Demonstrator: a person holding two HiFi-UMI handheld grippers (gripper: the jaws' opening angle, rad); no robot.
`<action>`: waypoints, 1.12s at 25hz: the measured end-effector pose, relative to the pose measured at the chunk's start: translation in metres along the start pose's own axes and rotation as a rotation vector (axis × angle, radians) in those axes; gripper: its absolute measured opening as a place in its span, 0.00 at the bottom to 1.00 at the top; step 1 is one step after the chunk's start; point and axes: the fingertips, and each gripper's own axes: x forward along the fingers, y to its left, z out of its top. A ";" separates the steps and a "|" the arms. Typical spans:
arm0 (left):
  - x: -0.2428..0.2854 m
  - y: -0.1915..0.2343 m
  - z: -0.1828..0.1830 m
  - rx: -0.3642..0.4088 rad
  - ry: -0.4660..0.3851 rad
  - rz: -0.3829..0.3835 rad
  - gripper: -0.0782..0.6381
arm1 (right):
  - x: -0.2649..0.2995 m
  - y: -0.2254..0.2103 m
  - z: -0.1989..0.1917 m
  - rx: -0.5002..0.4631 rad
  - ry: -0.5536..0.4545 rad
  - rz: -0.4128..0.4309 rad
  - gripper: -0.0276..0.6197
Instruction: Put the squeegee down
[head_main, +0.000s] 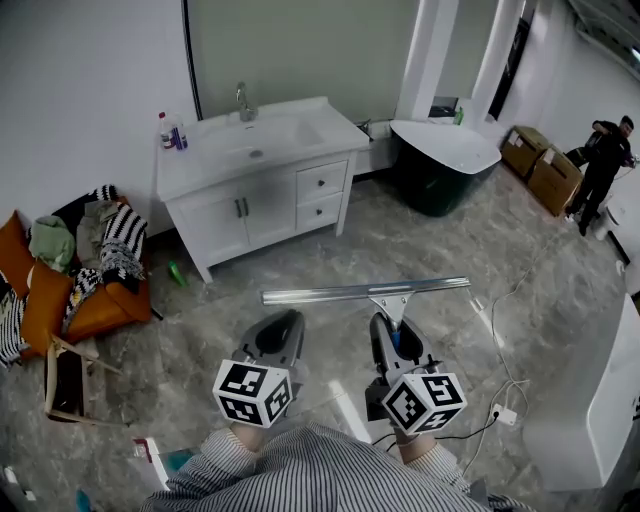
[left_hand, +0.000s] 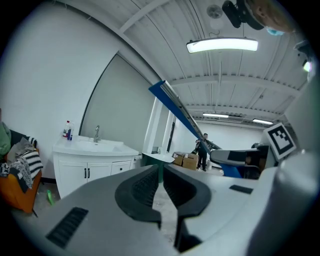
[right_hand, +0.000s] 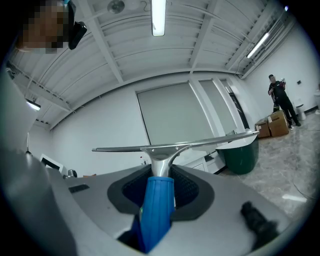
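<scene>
Squeegee (head_main: 365, 292) is up in the air over the floor (head_main: 190, 330), blade sideways across your front. Your right gripper (head_main: 392, 330) is pinching its blue handle. The left gripper (head_main: 283, 328) is pressed nearly together with nothing in it.

What I'd watch:
- The blade is long and sticks out well past both sides of the gripper. If you turn near the vanity (head_main: 250, 215) or the tub (head_main: 440, 165), I'd guess an end clips an edge before you notice.
- You're holding a smooth, round-looking handle and all the weight is out front. A quick swing could make it twist in the jaws or slide out.
- If you let go from this height it'll likely bounce and skid on the hard floor. Get low first.
- If you're aiming for the worktop (head_main: 300, 130), the bottles (head_main: 172, 132) sit at its left back corner and the tap's in the middle. The blade could sweep them.
- The cable (head_main: 510, 370) and its plug block are by your right foot, so that's a trip hazard if you step that way.

For room, the floor straight ahead between you and the vanity is bare. On the left there's a clothes pile (head_main: 95, 245). The person (head_main: 603, 165) is far off right by the boxes, well clear.
</scene>
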 end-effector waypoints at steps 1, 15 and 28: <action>0.003 0.000 -0.002 -0.010 0.002 0.013 0.16 | 0.003 -0.002 0.000 -0.004 0.002 0.004 0.21; 0.021 -0.022 -0.022 -0.071 -0.016 0.067 0.15 | 0.006 -0.022 -0.009 -0.025 0.021 0.050 0.21; 0.050 -0.013 -0.027 -0.054 0.018 0.058 0.14 | 0.030 -0.047 -0.021 0.016 0.048 -0.005 0.22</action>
